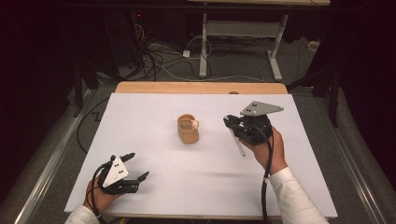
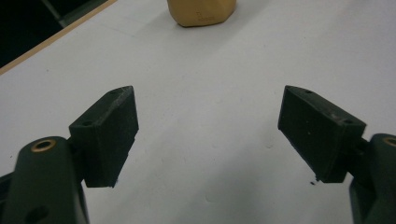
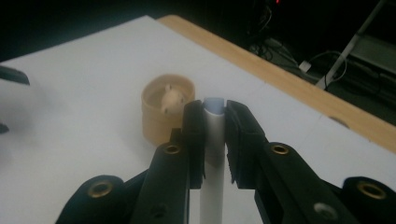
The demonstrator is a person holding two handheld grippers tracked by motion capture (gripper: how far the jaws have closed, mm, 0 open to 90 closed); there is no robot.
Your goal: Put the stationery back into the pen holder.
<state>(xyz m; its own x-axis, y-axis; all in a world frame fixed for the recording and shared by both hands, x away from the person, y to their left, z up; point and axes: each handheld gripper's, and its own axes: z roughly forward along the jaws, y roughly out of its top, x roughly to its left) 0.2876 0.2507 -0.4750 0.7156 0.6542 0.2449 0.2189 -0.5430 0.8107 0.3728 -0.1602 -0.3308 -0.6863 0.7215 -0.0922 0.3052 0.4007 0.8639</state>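
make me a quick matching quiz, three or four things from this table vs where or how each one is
Things:
1. left tongs
2. right tongs
3. tan cup
4. white stick

States:
A. stands at the table's middle
B. clamped between two jaws
C. jaws spread, holding nothing
D. closed around something

Pairs: 1-C, 2-D, 3-A, 4-B

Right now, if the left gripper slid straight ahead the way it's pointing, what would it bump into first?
Probably the tan cup. The left gripper has its jaws open, with bare white table between it and the cup, slightly left of centre.
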